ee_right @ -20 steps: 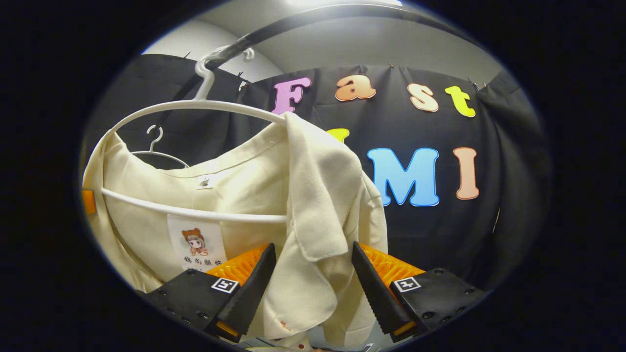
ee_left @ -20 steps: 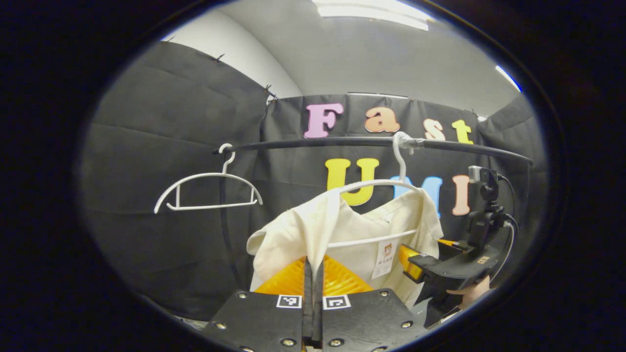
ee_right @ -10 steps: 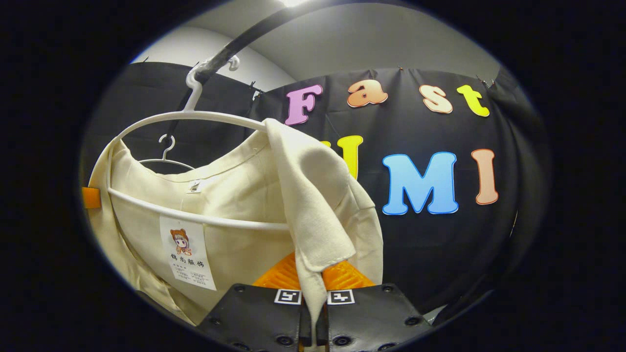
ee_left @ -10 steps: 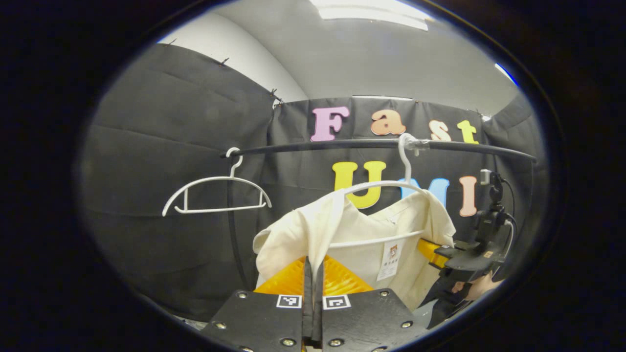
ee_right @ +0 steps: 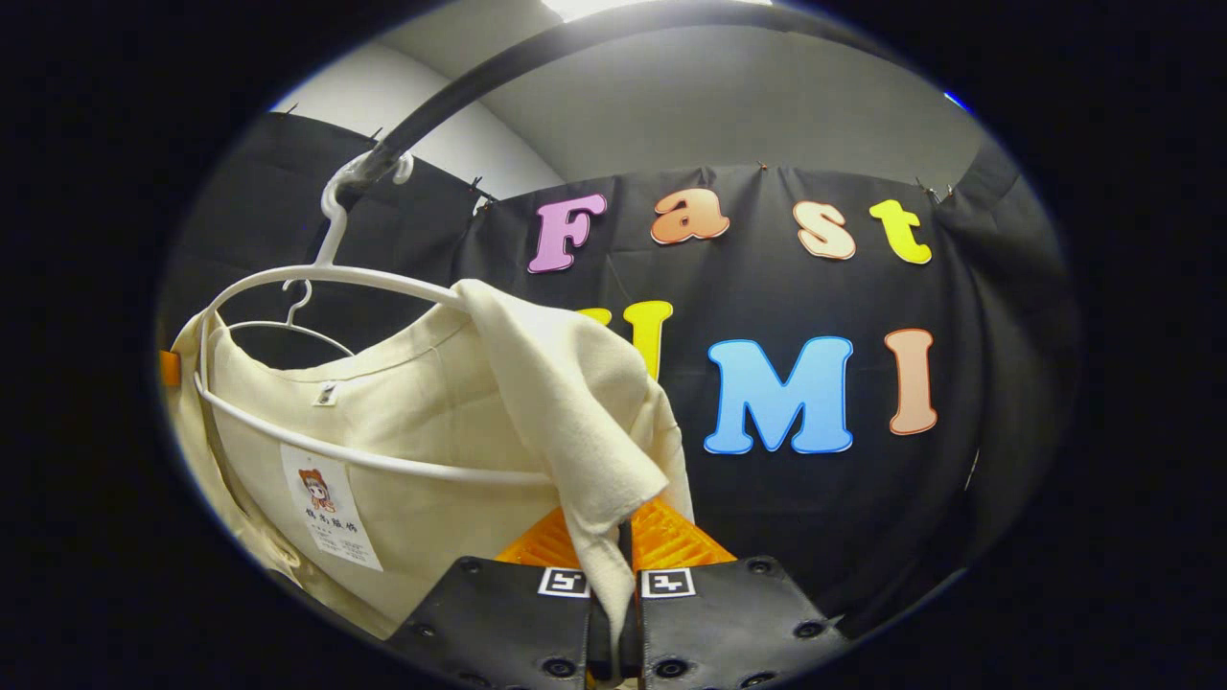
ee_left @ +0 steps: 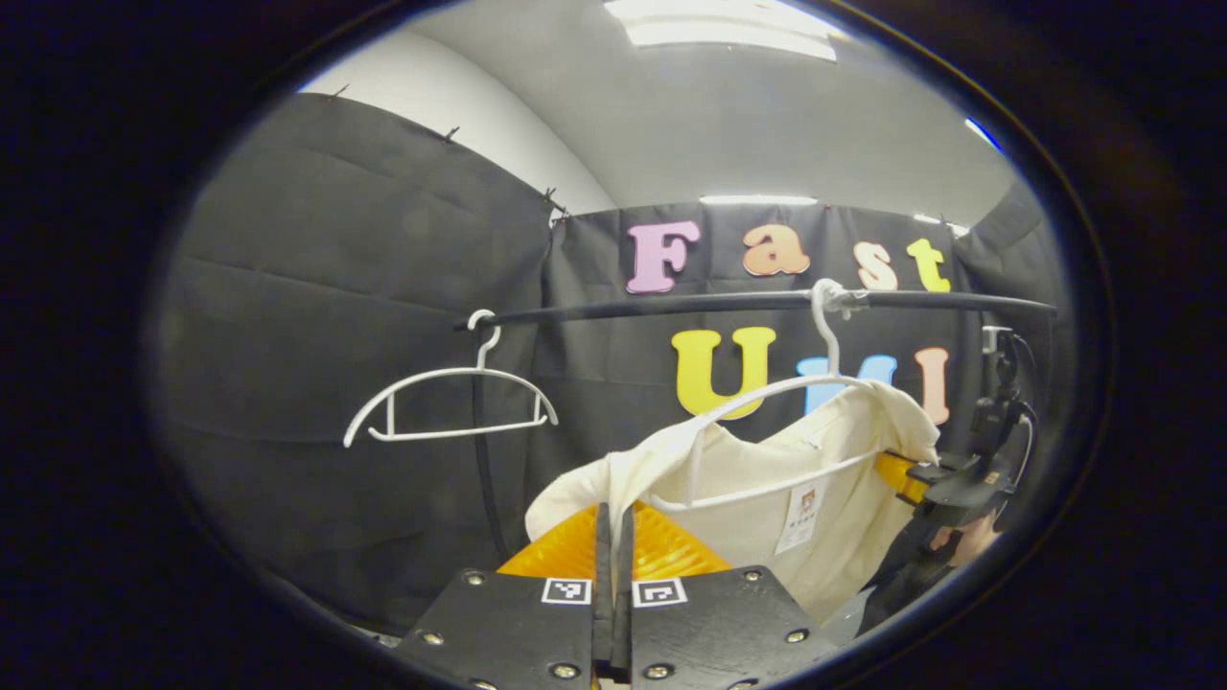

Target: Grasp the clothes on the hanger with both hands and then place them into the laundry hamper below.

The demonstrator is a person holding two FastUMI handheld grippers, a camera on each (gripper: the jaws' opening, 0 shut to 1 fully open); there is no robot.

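A cream shirt hangs on a white hanger hooked over the black rail. My left gripper is shut on the shirt's left sleeve, which is pulled down below the tilted hanger's end. Farther right in that view, the right gripper holds the other side, with a hand under it. In the right gripper view the shirt drapes over the hanger, and my right gripper is shut on a fold of its shoulder cloth.
An empty white hanger hangs at the rail's left end beside the rack's upright pole; the empty hanger also shows behind the shirt. The rail runs overhead. Black cloth walls close in the back and sides.
My right gripper went from open around the shirt's fold to shut on it. The left gripper drew the left sleeve down off the hanger's end, and the hanger tilted.
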